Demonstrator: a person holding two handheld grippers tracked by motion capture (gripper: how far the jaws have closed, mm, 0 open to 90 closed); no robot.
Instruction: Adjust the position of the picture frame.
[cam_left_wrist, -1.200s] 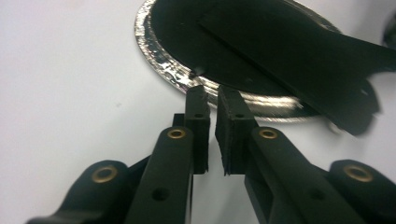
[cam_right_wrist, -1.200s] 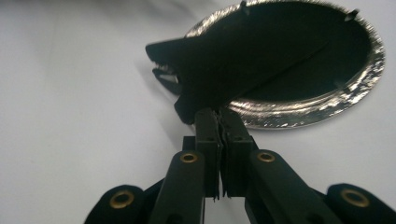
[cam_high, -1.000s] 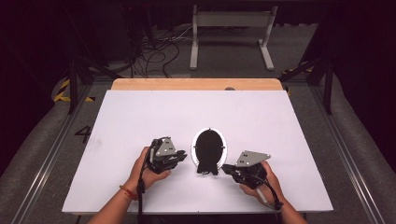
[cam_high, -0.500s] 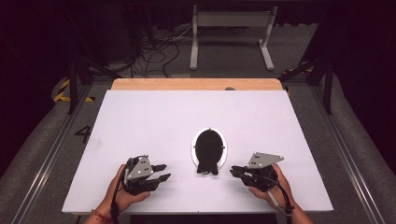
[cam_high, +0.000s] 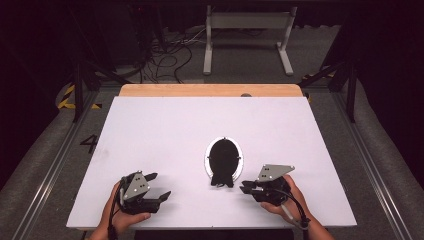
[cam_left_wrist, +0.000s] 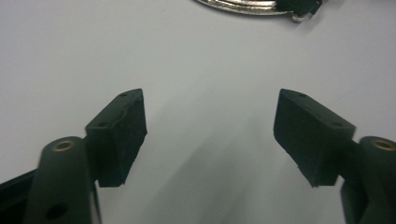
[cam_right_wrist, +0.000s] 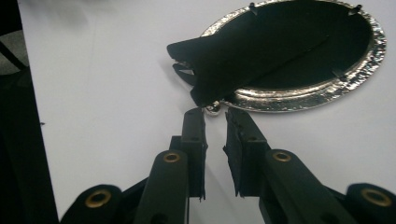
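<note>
The oval frame (cam_high: 224, 159) (silver-rimmed, with a black back and stand) is laid flat near the middle of the white worktop (cam_high: 165, 130). The right tool (cam_high: 243, 189) is seen just beside its near end, jaws almost clenched, apparently on nothing. The left tool (cam_high: 159, 186), well apart at the near left, has just been released wide, with nothing between its jaws.

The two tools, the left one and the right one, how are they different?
The left tool has its jaws spread wide, just opened, with bare white table between them; the right tool has a narrow gap, slightly widened, nothing gripped. The left tool sits away from the oval silver frame, while the right tool's tips point right at its lower edge. Both have black jaws and are hand-held.
</note>
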